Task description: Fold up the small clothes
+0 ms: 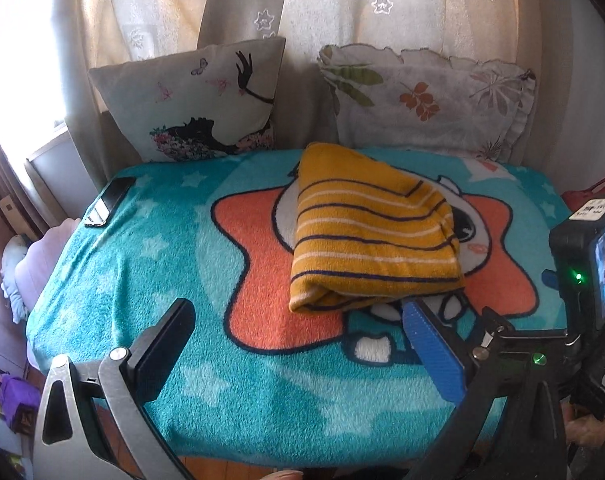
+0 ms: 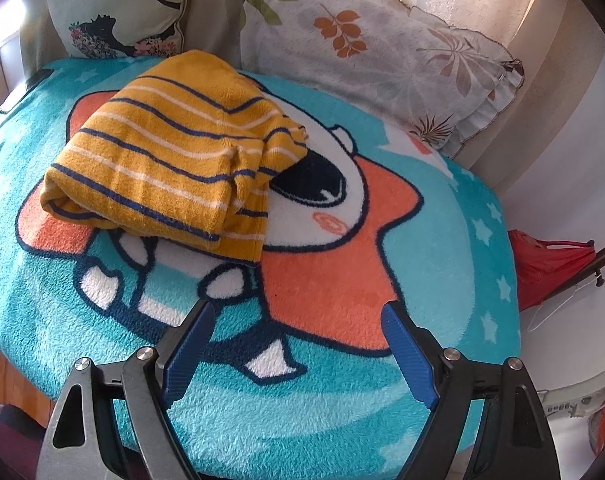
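Both the left gripper (image 1: 294,320) and right gripper (image 2: 298,320) stand spread and empty short of the folded striped garment (image 1: 366,232); fold apparently finished, next likely tidying or setting aside.

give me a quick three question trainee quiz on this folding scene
1. True or false: the mustard yellow knitted garment with navy and white stripes lies folded on the teal fleece cartoon blanket.
2. Which is shut on cloth? A) left gripper B) right gripper C) neither
3. What flat black object lies at the blanket's far left corner in the left wrist view?

Key: 1 true. 2 C, both are open and empty. 3 a black phone.
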Motion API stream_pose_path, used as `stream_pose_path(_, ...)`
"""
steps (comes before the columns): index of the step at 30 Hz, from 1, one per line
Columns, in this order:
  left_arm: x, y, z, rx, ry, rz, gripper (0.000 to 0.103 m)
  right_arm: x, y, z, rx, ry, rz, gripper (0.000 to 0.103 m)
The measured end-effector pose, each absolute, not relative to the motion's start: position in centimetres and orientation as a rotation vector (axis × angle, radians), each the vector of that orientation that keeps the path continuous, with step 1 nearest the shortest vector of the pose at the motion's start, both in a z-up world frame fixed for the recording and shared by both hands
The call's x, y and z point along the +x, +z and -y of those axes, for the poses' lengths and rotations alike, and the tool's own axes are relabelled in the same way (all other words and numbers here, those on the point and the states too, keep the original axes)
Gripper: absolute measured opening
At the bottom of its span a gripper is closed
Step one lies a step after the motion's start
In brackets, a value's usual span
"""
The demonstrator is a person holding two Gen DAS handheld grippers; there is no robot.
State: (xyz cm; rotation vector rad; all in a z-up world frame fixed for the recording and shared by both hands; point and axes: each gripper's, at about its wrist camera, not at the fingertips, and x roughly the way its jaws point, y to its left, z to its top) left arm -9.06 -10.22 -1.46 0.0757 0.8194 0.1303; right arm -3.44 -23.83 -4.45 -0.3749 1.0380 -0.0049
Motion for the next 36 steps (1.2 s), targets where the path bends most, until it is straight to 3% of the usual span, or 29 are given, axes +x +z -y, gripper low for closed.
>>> stream_pose_path(36, -7.5, -5.1, 9.5, 0.029, 0.135, -0.984, 0.103, -2.0, -5.9, 21.2, -0.435, 0.053, -1.076, 0.088)
